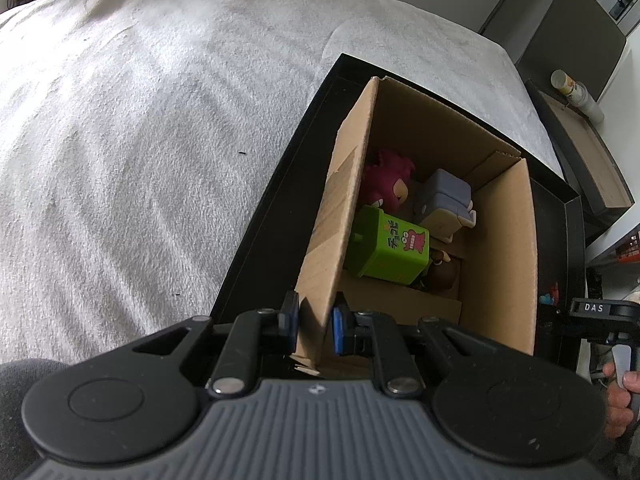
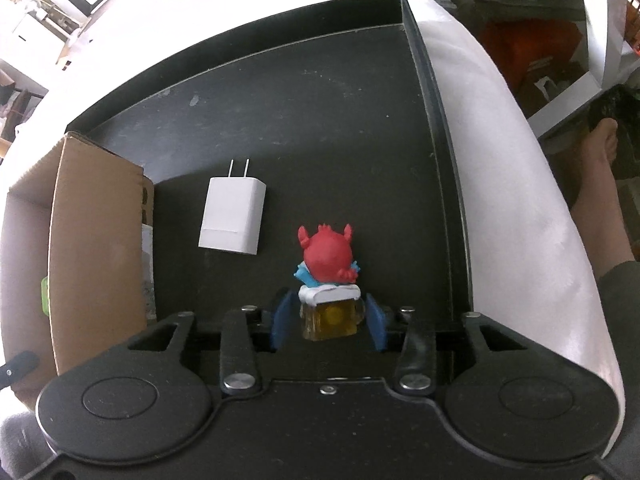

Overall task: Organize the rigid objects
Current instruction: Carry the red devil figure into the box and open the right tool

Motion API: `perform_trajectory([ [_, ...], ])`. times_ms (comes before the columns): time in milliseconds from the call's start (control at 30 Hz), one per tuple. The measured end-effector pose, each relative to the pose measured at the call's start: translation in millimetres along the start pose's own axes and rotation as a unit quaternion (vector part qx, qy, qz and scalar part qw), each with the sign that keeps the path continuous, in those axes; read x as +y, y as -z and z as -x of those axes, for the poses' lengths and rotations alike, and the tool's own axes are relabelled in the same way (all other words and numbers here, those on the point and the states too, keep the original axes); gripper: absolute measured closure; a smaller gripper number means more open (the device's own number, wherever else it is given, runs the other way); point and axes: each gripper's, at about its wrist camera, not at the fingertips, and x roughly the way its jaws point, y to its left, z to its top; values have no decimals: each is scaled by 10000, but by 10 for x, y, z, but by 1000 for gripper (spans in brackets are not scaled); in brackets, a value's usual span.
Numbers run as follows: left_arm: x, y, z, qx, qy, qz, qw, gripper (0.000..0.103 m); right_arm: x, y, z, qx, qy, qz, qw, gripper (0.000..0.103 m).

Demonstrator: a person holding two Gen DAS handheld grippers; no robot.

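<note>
Left tool (image 1: pixel 314 322) pinched on the near wall of the box (image 1: pixel 496 240), one pad outside and one inside, cardboard clamped between them. Box standing in the black tray (image 1: pixel 276 220), at its left side as seen from the right wrist view, tray resting on a grey blanket (image 1: pixel 140 140). Inside the box: a green block (image 1: pixel 386 250) with a red cartoon figure printed on it, a pink toy (image 1: pixel 386 180) behind it, a grey toy (image 1: pixel 442 200) to the right, and a brown figure (image 1: pixel 440 274) partly hidden under the green block. Right tool (image 2: pixel 329 318) held low over the tray floor, pads spread wide on either side of a figurine (image 2: pixel 328 280) with a red head, blue-and-white middle and amber base; not closed on it, a gap visible at each side. White charger (image 2: pixel 234 214) lying flat on the tray, prongs pointing away, between figurine and box, apart from both.
</note>
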Motion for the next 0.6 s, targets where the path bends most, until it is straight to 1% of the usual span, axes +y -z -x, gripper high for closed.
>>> perform_trajectory([
  [67, -1, -2, 1, 3, -2, 4, 10000, 88, 6, -11, -2, -40, 19, -2, 10000, 61],
  [133, -3, -2, 4, 1, -8, -2, 10000, 88, 19, -8, -2, -38, 70, 18, 10000, 68],
  [200, -2, 3, 6, -3, -6, 6, 10000, 88, 22, -6, 19, -91, 88, 59, 9999, 71],
  [433, 0, 9, 3, -10, 5, 15, 10000, 88, 120, 43, 183, -253, 54, 216, 9994, 71],
  [600, 2, -2, 5, -33, 17, 35, 10000, 88, 260, 63, 359, -377, -74, 349, 9987, 71],
])
